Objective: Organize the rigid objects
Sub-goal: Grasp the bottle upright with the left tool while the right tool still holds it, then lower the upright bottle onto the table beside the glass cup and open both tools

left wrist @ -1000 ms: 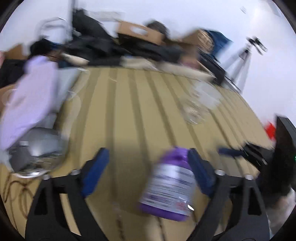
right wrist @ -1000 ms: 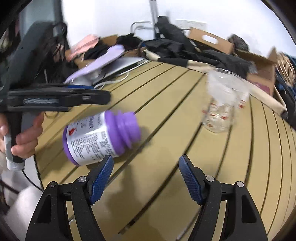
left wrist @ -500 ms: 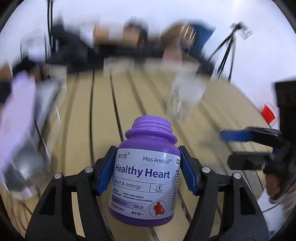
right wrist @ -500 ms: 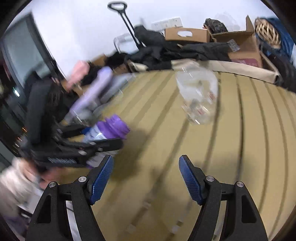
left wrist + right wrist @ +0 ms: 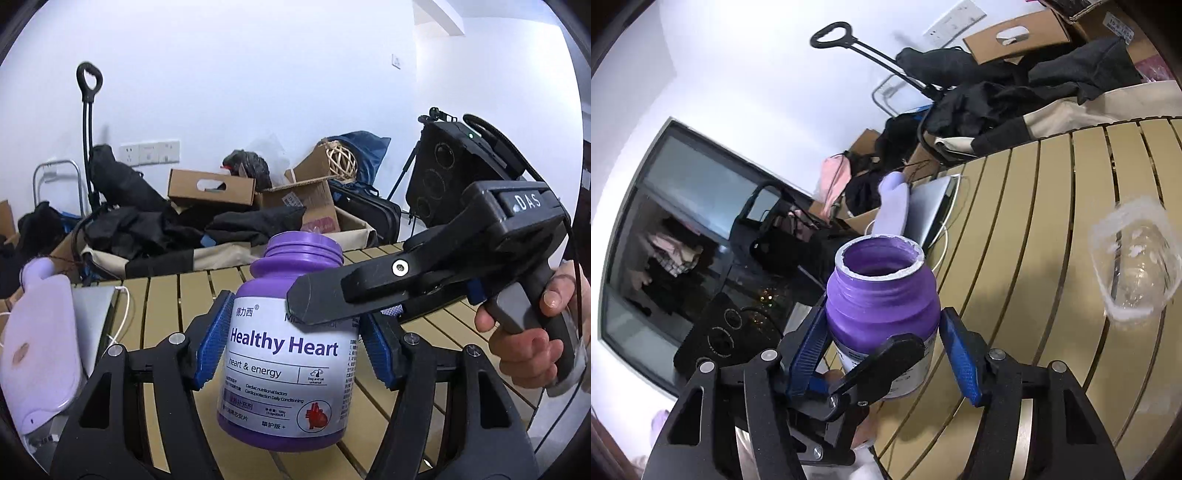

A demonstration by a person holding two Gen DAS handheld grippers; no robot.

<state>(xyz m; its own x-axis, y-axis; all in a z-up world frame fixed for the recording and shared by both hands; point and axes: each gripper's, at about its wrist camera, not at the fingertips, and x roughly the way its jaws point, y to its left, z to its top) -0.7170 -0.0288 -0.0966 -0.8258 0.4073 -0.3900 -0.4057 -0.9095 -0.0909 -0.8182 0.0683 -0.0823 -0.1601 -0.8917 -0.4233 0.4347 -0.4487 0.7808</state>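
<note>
The slatted wooden surface (image 5: 192, 295) carried the scene, its far edge crowded by dark clothing and cardboard boxes (image 5: 210, 188), which lay beyond it rather than on it. Along the left edge a silver laptop (image 5: 92, 317) lay flat with a lilac soft case (image 5: 40, 332) resting over it, seemingly parked out of the working area. Toward the right side, seen from the right wrist, a clear plastic jar (image 5: 1134, 266) stood alone, well apart from the rest. The task's thing, a purple supplement bottle (image 5: 284, 354) with its cap off, was held upright above the near part of the surface, label facing the left camera. The left claw (image 5: 291, 350) gripped it narrowly, both blue pads pressed to the label sides, probably to keep the open mouth level. The right claw (image 5: 882, 350) straddled the bottle's shoulder from the other side; its left pad looked to be touching, the right pad stood slightly off, so whether it had closed on the bottle could not be told. This read as a handover between claws.
</note>
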